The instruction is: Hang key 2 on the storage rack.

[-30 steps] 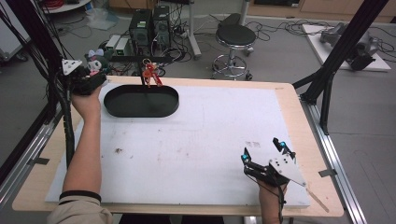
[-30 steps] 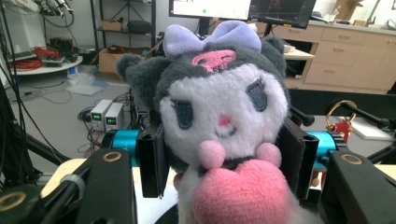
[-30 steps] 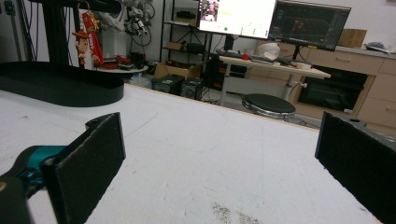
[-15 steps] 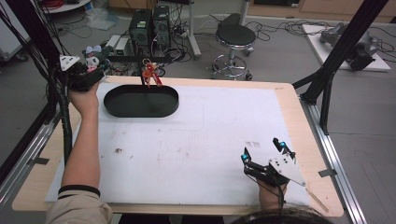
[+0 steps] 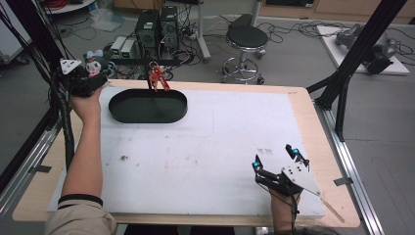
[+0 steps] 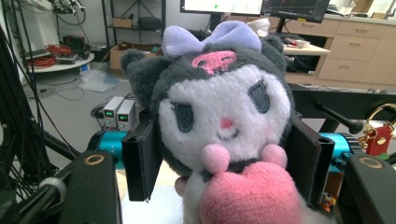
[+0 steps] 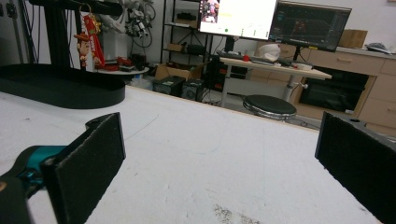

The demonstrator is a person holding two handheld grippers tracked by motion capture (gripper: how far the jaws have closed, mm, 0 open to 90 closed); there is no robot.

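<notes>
Beyond the white-topped desk's far left corner, we keep the grey-and-white plush doll between our left gripper's just-loosening jaws near the black hanging stand, while our right gripper rests wide open and empty by the near right edge.

A plush toy with a grey hood, a lilac bow and a pink heart at its front is seen between the two black jaws of the left gripper, whose jaws have just been opening. The pads stand just beside its cheeks. A red keychain is seen at the right edge.
</notes>
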